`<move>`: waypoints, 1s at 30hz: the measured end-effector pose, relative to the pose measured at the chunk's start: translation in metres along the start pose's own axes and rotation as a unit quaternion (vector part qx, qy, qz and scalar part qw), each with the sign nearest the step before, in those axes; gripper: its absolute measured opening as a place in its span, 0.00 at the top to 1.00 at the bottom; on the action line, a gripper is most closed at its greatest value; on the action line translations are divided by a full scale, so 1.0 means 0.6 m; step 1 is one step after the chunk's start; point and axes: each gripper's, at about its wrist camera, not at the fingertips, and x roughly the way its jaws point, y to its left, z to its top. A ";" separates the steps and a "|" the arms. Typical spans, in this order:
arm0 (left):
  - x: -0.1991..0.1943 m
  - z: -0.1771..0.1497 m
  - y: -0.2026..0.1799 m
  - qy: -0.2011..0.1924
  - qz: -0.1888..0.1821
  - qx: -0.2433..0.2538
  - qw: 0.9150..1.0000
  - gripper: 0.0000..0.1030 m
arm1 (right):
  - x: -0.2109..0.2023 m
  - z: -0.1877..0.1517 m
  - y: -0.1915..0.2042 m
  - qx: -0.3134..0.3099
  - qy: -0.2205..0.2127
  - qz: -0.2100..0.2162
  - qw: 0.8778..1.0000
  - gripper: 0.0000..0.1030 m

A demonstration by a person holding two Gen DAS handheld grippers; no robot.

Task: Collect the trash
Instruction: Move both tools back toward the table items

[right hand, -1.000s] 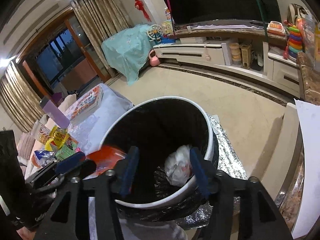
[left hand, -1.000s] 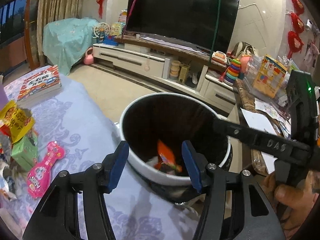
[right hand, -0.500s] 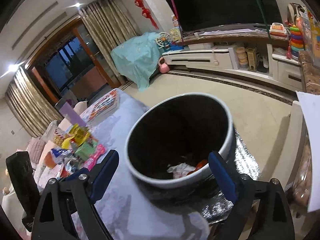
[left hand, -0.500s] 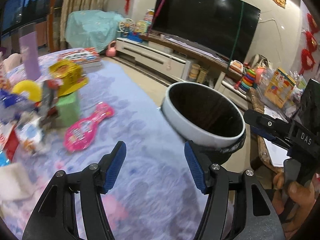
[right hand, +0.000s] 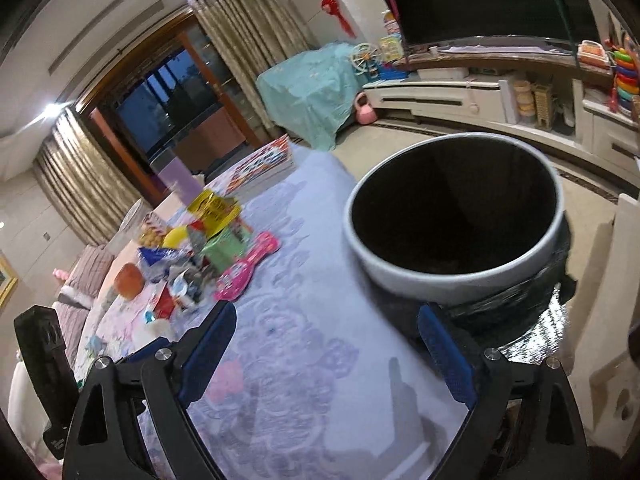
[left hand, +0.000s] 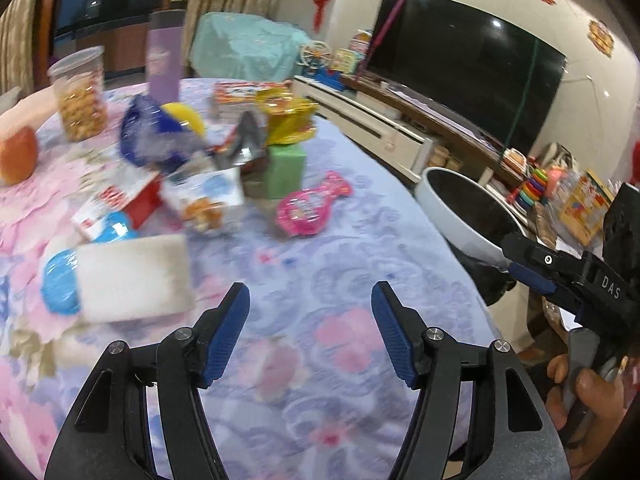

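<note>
Spreading floral tablecloth [left hand: 320, 272] under litter, beside bin [right hand: 456, 276]; both grippers' fingers [left hand: 224, 332] apart, empty.

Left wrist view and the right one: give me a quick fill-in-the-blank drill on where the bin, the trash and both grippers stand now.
1. Both the left gripper and the right gripper hold ____ between their fingers.
2. The rim of the trash bin is coloured ____.
3. The pink toy package lies flat on the ____.
4. The yellow wrapper sits on top of a ____ box.

Missing words: nothing; white; tablecloth; green
</note>
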 end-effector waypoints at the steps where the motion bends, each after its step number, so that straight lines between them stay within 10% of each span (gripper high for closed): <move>1: -0.005 -0.002 0.010 0.000 0.003 -0.007 1.000 0.37 | 0.004 -0.003 0.007 -0.002 0.002 0.003 1.000 0.09; 30: -0.038 -0.014 0.153 -0.003 0.090 -0.077 0.993 0.17 | 0.127 -0.034 0.139 -0.075 0.055 0.031 0.995 0.09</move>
